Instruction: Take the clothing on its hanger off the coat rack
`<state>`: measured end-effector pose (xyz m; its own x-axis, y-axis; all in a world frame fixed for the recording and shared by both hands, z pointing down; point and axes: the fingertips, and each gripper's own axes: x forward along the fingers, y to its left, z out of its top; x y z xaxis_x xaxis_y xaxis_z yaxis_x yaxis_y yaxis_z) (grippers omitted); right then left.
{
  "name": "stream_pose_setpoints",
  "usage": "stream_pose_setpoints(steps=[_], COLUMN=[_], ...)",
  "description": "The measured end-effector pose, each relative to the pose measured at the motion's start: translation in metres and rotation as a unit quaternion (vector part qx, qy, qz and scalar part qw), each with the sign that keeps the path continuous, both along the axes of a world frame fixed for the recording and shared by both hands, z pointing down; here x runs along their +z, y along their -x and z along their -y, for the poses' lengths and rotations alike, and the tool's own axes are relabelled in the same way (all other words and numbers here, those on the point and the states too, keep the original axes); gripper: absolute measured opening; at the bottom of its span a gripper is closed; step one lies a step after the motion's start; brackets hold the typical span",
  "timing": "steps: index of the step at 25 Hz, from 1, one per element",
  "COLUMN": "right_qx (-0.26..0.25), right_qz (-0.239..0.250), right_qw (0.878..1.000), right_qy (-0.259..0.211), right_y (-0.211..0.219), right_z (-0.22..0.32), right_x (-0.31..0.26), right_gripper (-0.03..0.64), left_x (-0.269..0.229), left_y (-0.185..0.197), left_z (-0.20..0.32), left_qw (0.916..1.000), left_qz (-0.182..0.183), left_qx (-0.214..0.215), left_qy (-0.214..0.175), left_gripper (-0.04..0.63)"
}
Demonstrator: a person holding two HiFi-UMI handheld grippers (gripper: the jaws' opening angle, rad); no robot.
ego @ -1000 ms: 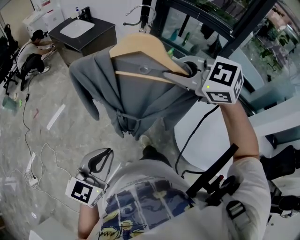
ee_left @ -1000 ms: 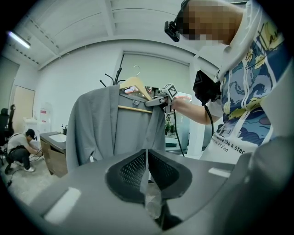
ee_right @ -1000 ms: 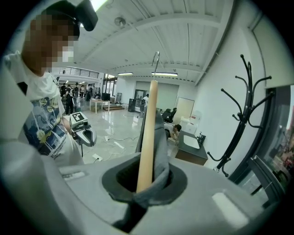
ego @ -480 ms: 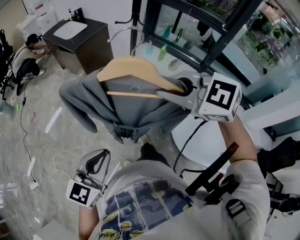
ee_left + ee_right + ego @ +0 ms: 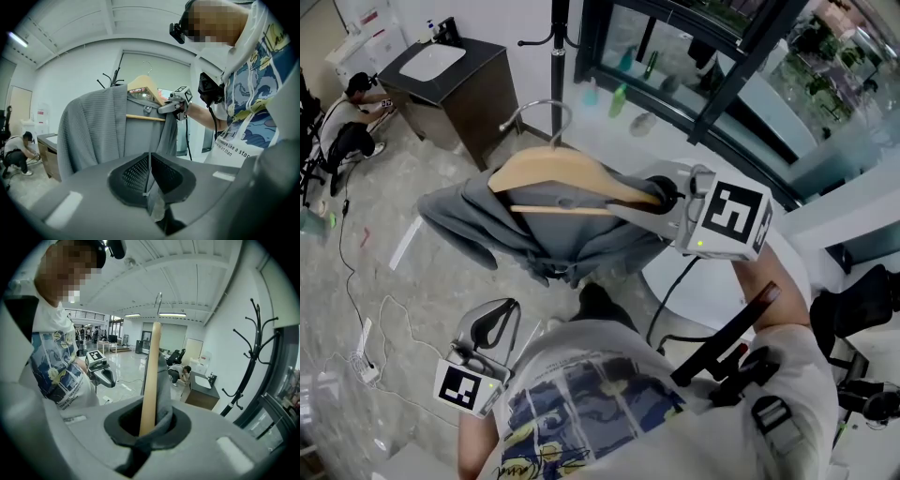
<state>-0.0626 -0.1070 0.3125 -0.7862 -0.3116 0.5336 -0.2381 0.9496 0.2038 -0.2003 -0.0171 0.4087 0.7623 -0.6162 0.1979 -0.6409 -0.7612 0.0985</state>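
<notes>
Holding the hanger (image 5: pixel 567 174) and grey top (image 5: pixel 581 234) clear of the coat rack (image 5: pixel 558 56), your right gripper (image 5: pixel 661 195) clamps one end; left gripper (image 5: pixel 492 328) closed, empty. Looks done.

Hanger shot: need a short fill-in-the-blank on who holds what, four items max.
1. The wooden hanger is clamped at one end by the ____ gripper.
2. The garment draped over it is ____ in colour.
3. The left gripper, fingers together, holds ____.
4. The coat rack, standing apart from the hanger's hook, is ____ in colour.

Missing words: right; grey; nothing; black
</notes>
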Motion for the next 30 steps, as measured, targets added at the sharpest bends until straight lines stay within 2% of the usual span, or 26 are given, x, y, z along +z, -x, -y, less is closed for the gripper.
stream_pose_setpoints(steps=[30], right_qx=[0.004], right_qz=[-0.011], right_qw=[1.0], right_qy=[0.008], right_y=[0.0], right_z=[-0.004], right_x=[0.004], right_gripper=[0.008], left_x=[-0.009], left_y=[-0.007], left_z=[0.024], left_qw=[0.9998], left_qz=[0.002], left_qx=[0.02], left_qy=[0.009], left_gripper=[0.02])
